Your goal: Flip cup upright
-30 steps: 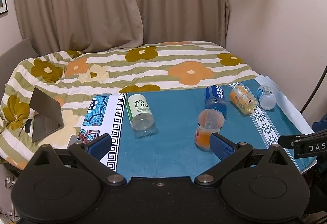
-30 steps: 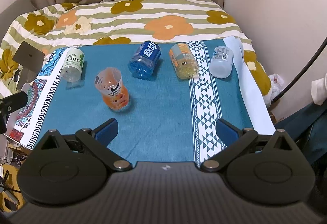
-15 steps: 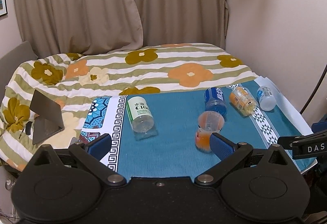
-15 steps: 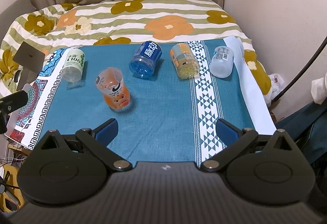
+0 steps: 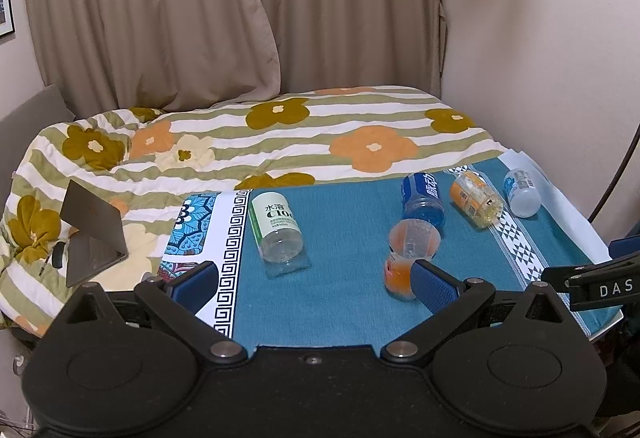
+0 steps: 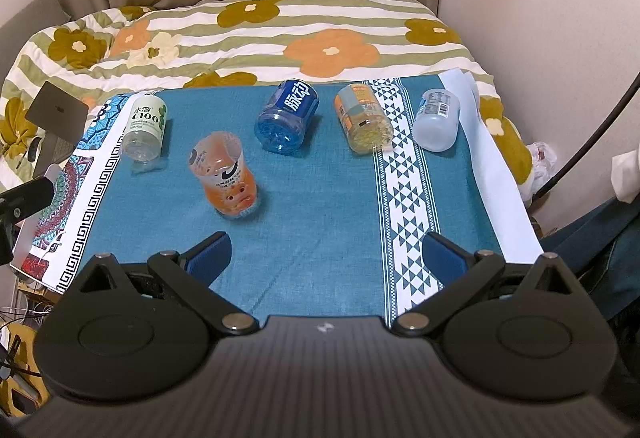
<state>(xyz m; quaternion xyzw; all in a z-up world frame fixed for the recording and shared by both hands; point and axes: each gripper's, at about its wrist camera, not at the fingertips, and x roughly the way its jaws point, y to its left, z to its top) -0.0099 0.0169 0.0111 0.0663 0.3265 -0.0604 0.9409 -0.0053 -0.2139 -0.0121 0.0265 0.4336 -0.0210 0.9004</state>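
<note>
Left to right on your table: the green-label C100 bottle (image 6: 145, 127) lies on its side near the left edge of the teal cloth (image 6: 320, 206). The orange cup (image 6: 225, 176) stands upright, mouth up, left of centre, apart from the others. Behind it toward the far edge lie the blue bottle (image 6: 289, 115), the orange-label bottle (image 6: 363, 119) and the clear bottle (image 6: 437, 120). Your left gripper (image 5: 310, 284) is released, empty, near the front edge. Your right gripper (image 6: 326, 256) is likewise spread wide, holding nothing.
</note>
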